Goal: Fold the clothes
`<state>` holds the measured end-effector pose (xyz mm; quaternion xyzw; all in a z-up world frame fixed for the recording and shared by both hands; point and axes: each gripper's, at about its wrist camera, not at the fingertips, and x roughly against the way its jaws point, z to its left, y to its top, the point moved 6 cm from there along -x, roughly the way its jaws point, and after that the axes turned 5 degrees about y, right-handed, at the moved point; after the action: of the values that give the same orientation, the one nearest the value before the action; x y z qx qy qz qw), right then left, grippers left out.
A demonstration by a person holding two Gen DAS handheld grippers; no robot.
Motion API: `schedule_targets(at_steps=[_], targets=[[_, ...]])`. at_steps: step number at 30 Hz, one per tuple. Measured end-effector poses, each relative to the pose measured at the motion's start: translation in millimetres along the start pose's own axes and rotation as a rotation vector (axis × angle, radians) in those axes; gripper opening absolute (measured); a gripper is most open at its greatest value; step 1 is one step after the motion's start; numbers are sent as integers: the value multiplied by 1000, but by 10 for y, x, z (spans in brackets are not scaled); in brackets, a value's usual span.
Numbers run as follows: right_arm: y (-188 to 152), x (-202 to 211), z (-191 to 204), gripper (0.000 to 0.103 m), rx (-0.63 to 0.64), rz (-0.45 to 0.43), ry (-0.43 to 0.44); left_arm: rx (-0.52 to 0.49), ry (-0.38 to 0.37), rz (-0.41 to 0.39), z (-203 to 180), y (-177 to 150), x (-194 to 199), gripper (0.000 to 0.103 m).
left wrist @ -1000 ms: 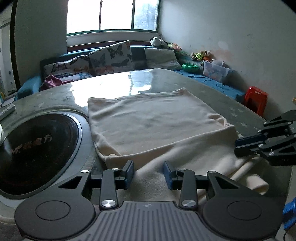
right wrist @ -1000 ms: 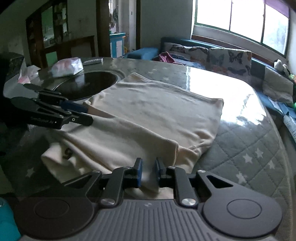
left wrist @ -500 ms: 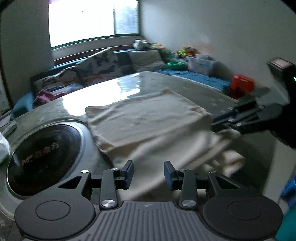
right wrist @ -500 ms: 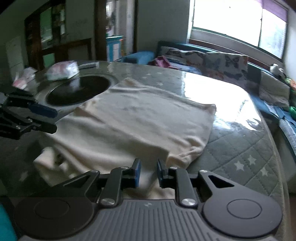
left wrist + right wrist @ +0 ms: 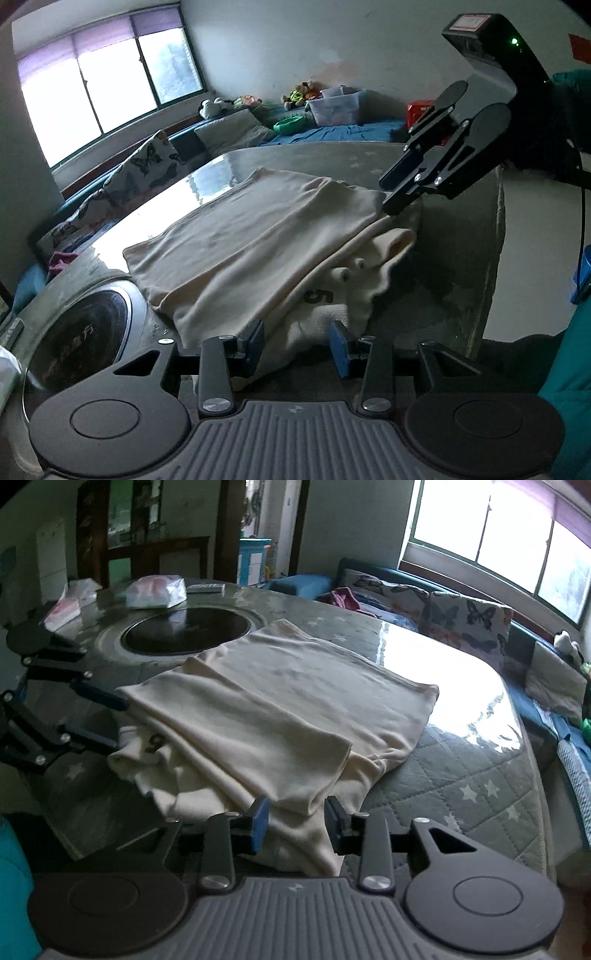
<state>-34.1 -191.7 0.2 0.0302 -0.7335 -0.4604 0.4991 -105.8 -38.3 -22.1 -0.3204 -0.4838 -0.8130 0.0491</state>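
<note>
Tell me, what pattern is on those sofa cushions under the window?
Butterflies, dark on a pale ground; the cushions show best in the right wrist view.

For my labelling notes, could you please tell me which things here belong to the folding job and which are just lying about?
Job:
cream garment
left gripper
right gripper

Lying about:
tissue pack
remote
round black hob
butterfly cushions

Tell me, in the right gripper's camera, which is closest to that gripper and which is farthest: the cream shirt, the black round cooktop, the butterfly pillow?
1. Cream shirt: right at the right gripper, its near edge between the open fingers.
2. Black round cooktop: beyond the shirt, to the left on the table.
3. Butterfly pillow: off the table, far right under the window.
</note>
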Motion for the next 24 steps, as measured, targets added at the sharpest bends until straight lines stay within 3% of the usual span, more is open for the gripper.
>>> schedule_targets(at_steps=[18, 20, 23, 24], targets=[[-103, 92, 296, 56, 172, 17, 1, -68, -2, -42, -72, -19, -99, 41], [-113, 83, 327, 58, 186, 18, 5, -62, -4, -51, -66, 3, -124, 34], [-123, 72, 390, 64, 226, 9, 13, -13, -7, -55, 2, 48, -157, 11], [-126, 69, 412, 64, 240, 6, 15, 21, -10, -57, 53, 75, -165, 10]])
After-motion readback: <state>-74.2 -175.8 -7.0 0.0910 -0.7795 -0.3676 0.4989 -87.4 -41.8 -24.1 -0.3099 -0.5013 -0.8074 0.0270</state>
